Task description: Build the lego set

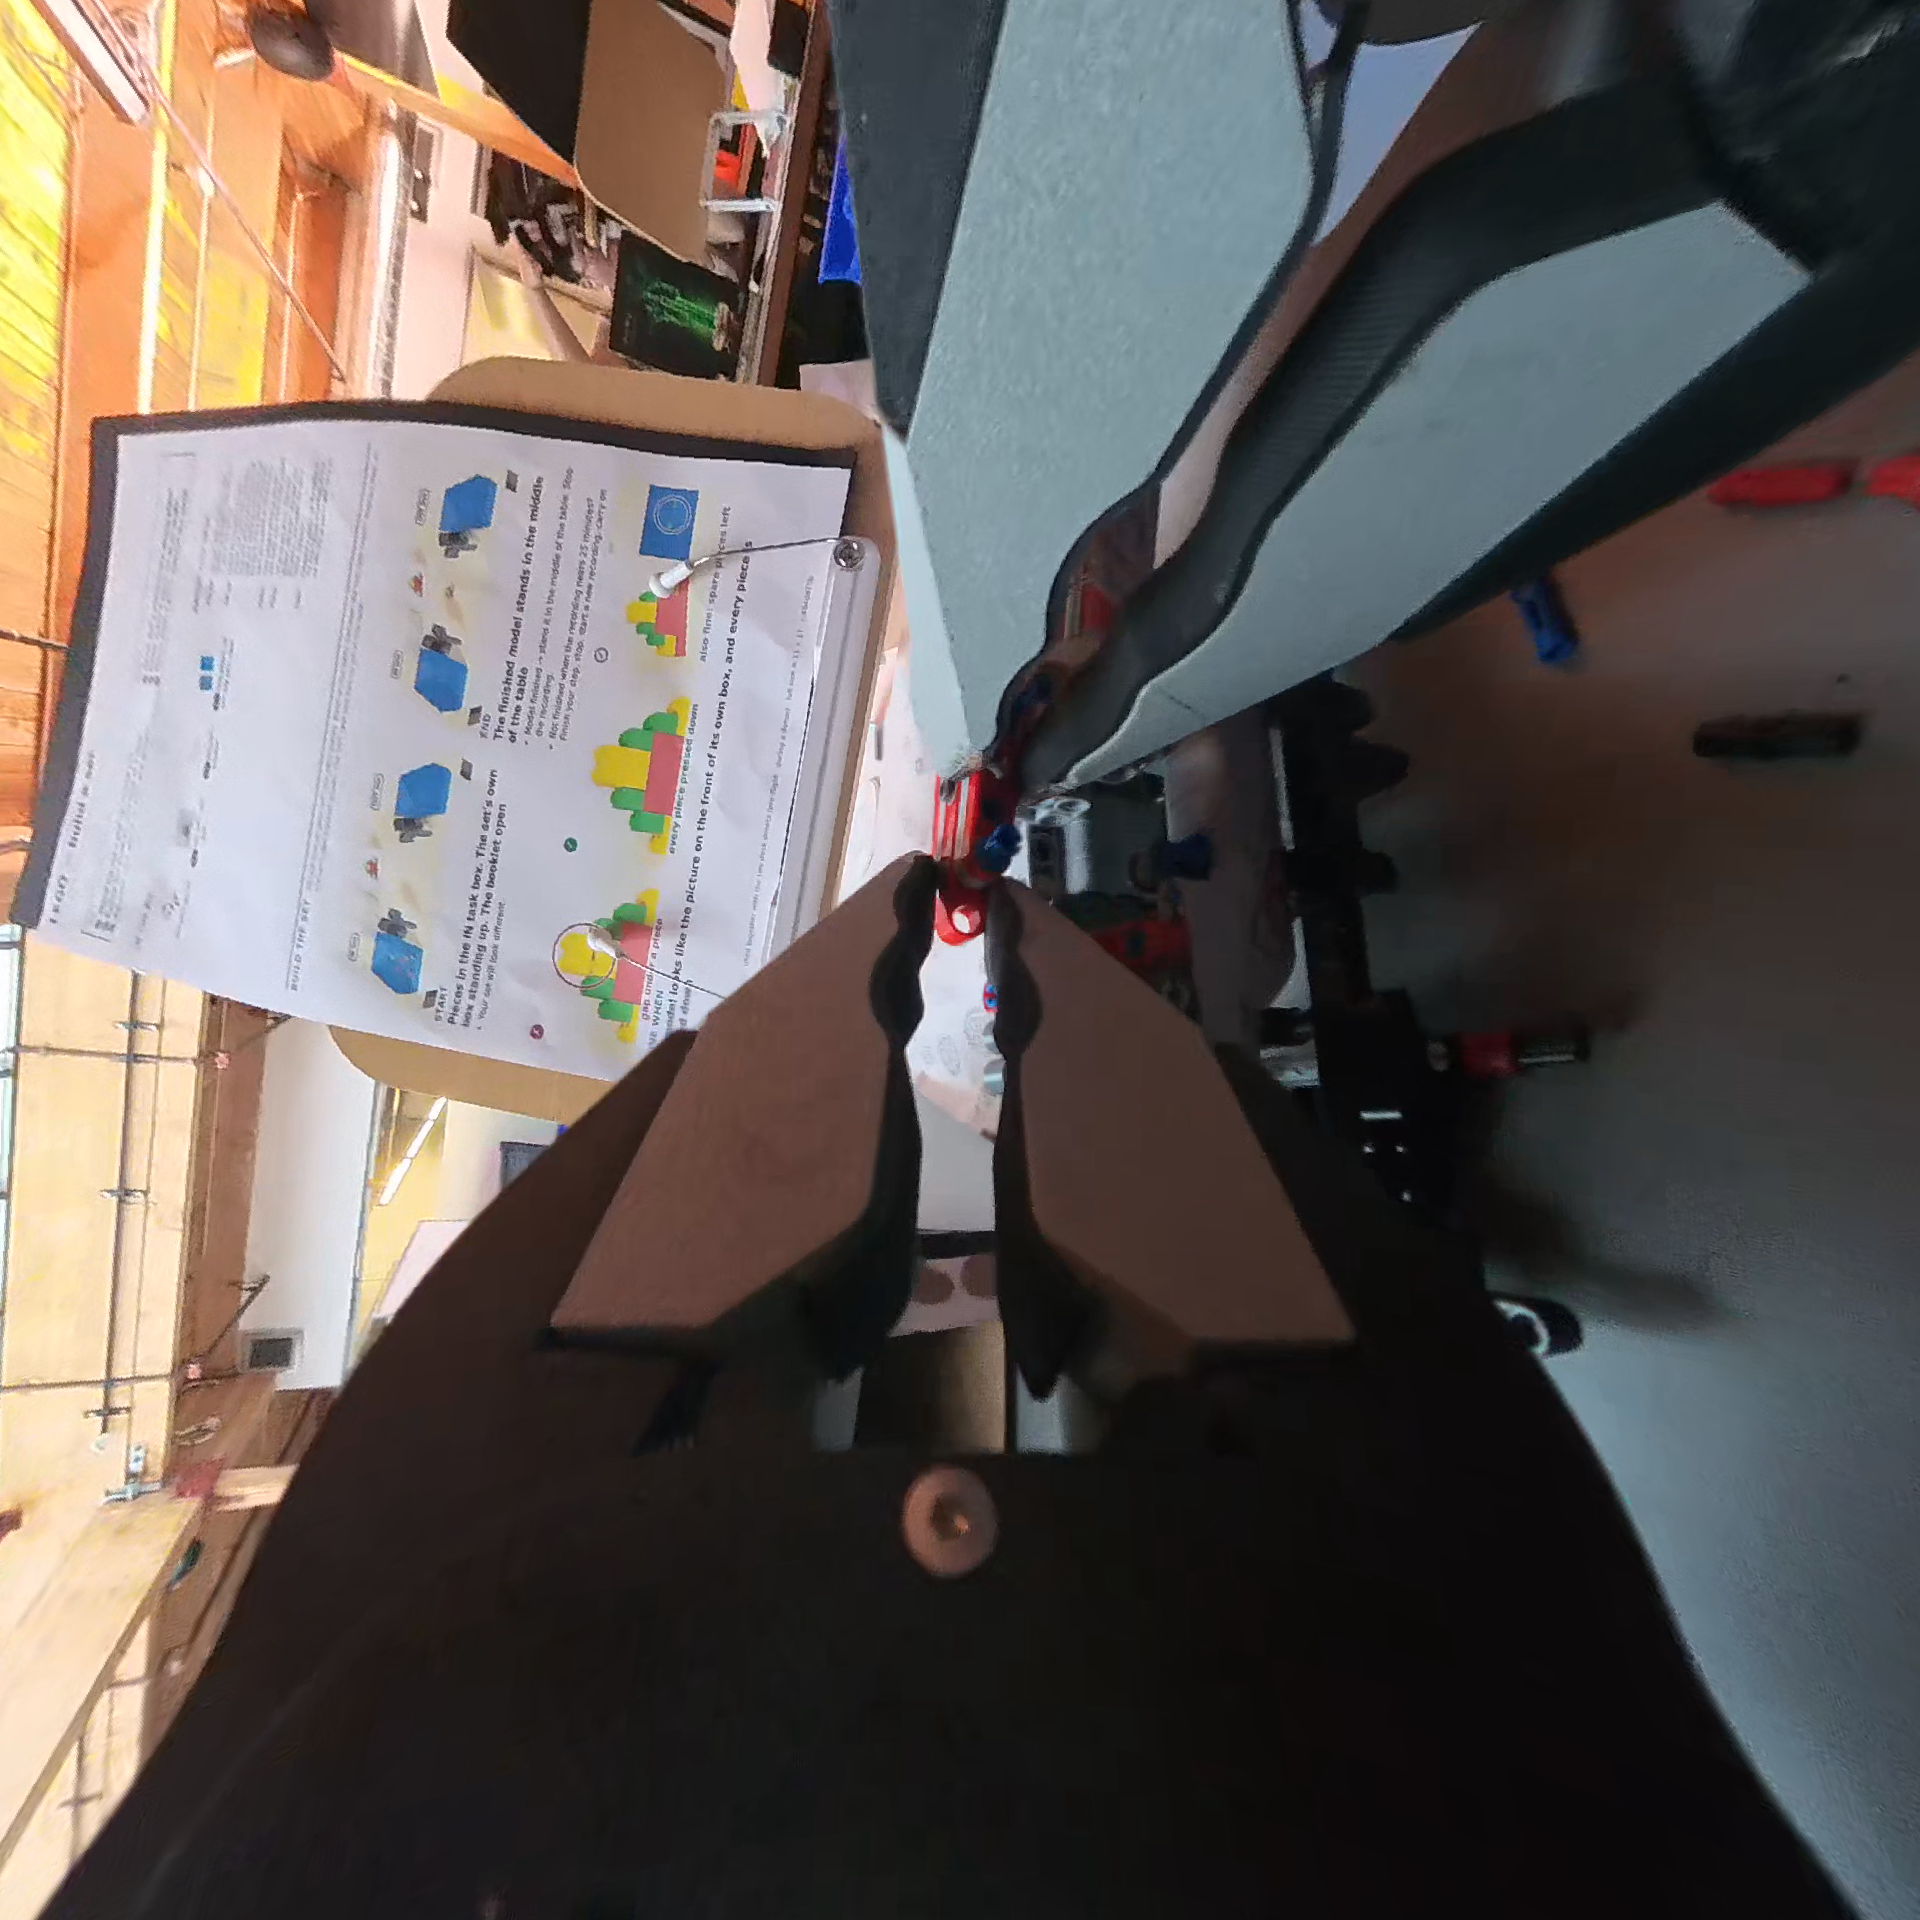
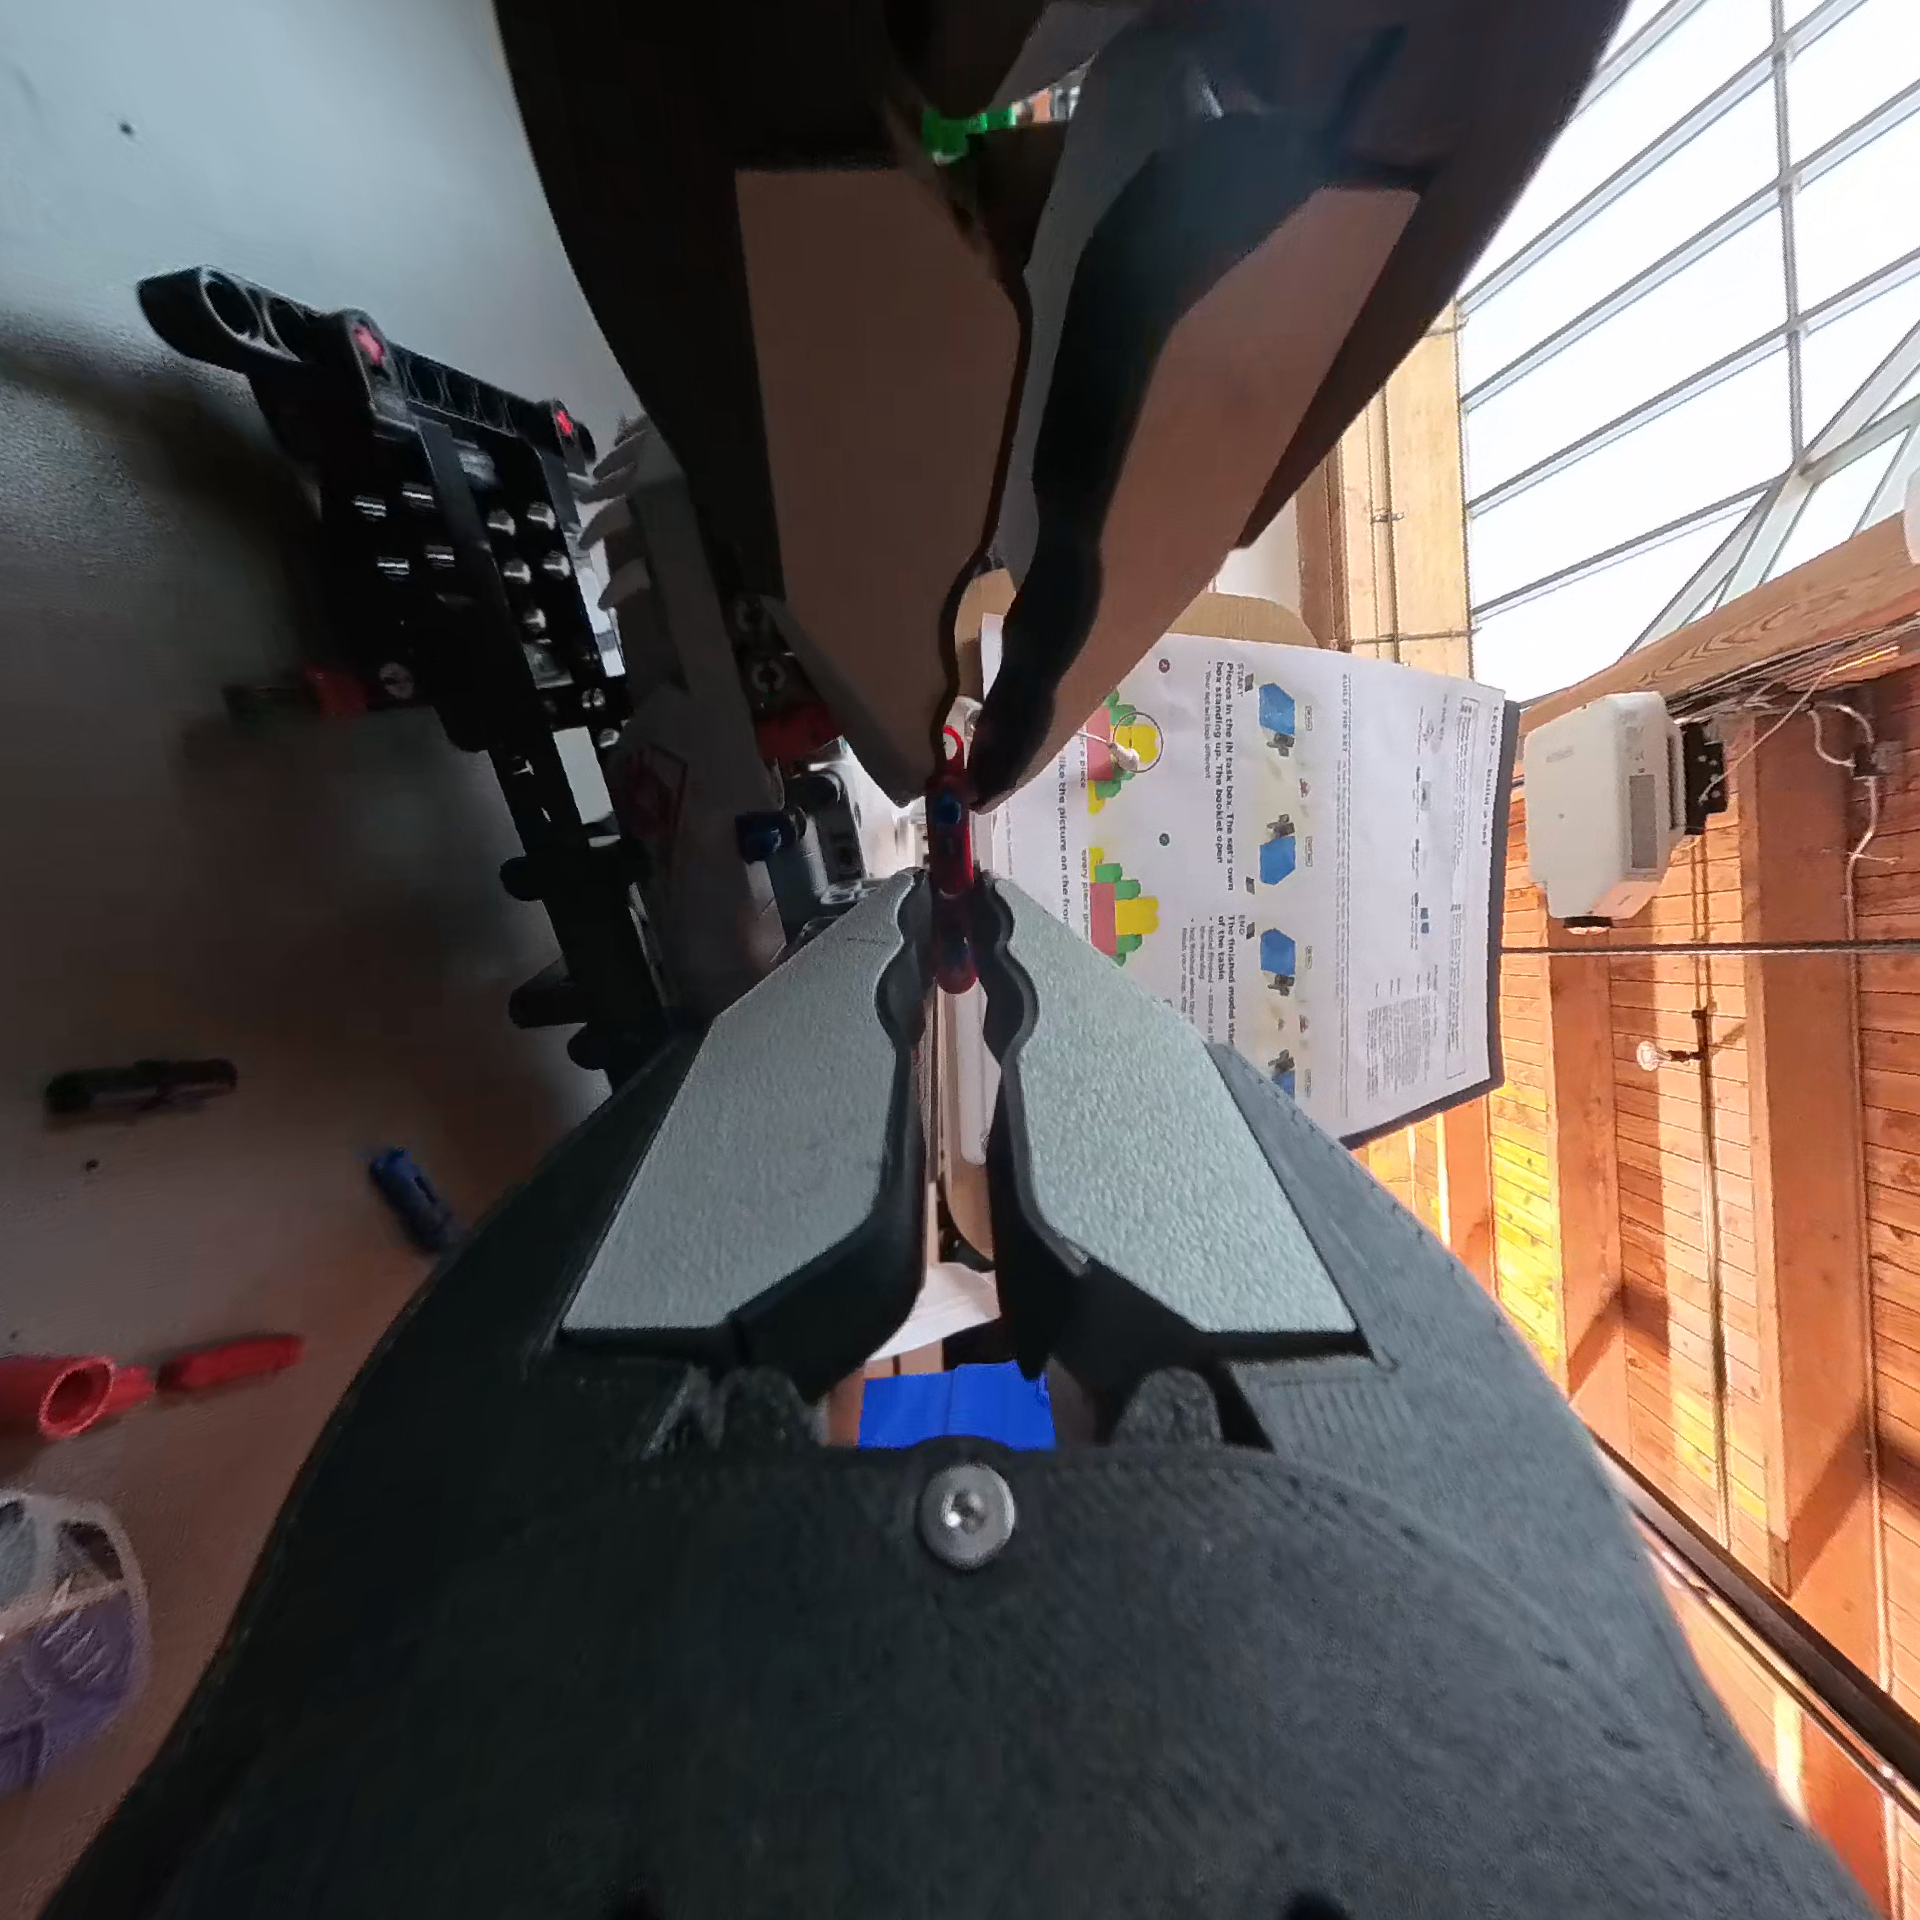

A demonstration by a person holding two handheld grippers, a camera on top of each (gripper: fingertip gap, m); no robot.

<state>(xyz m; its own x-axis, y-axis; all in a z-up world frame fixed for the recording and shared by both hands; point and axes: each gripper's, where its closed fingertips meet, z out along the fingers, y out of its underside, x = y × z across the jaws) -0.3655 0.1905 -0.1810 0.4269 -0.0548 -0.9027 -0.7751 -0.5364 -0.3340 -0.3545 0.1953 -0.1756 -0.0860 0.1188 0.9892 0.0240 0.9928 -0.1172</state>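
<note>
2 grippers meet tip to tip above the table, both clamped on 1 red beam with 1 blue pin. The left gripper pinches one end, the right gripper the other. 1 black frame lies below; 1 instruction sheet stands at the table's far edge.

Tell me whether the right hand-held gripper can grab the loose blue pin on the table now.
Probably not: the right hand-held gripper is shut on the red beam, though the blue pin lies unobstructed.
</note>
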